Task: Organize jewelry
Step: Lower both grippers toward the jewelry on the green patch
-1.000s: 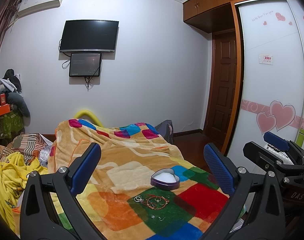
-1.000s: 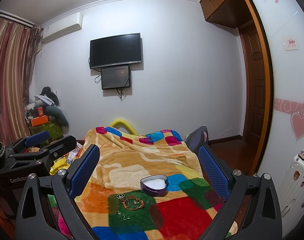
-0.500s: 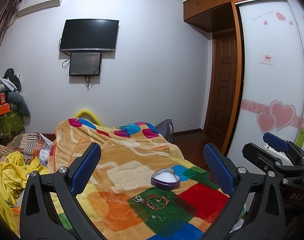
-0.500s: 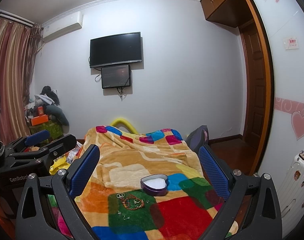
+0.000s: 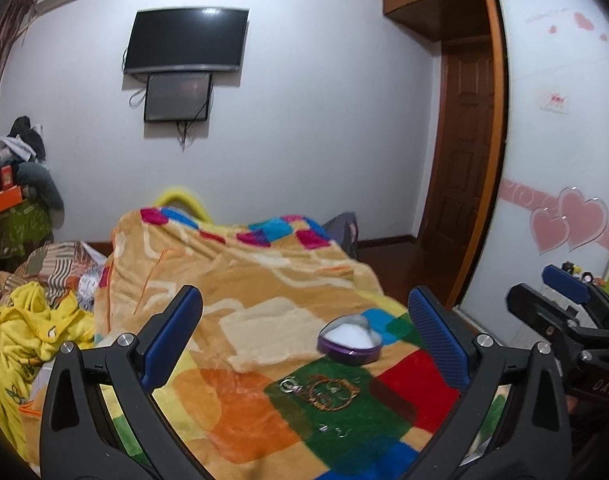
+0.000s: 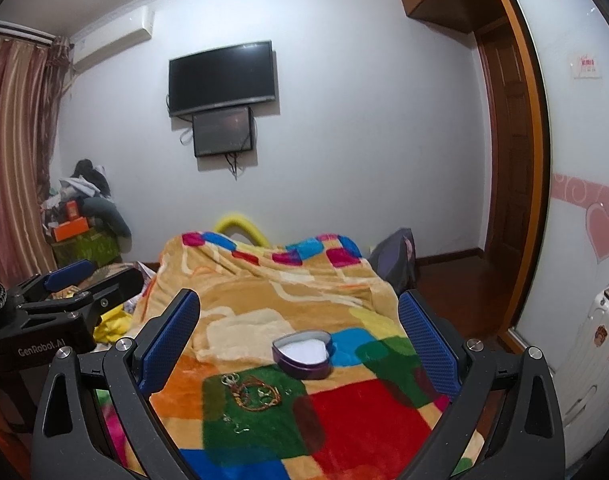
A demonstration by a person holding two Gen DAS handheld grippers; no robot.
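Observation:
A purple heart-shaped box (image 5: 349,340) with white lining sits open on the colourful blanket (image 5: 264,280); it also shows in the right wrist view (image 6: 302,354). Just in front of it, on a green patch, lie a reddish bead bracelet (image 5: 333,390) (image 6: 258,394), a silver ring piece (image 5: 290,385) (image 6: 229,379) and small silver earrings (image 5: 332,430) (image 6: 236,424). My left gripper (image 5: 304,348) is open and empty, above the near blanket. My right gripper (image 6: 300,344) is open and empty, held likewise, to the right of the left one.
A bed with yellow clothes (image 5: 28,328) lies to the left. A wardrobe with heart stickers (image 5: 564,200) and a wooden door (image 5: 460,160) stand at right. A white suitcase (image 6: 584,360) is at far right. A TV (image 6: 222,78) hangs on the far wall.
Both grippers have tilted and moved slightly nearer the blanket, so the box and jewelry sit a little higher and more to the right in the left view. Both stay open.

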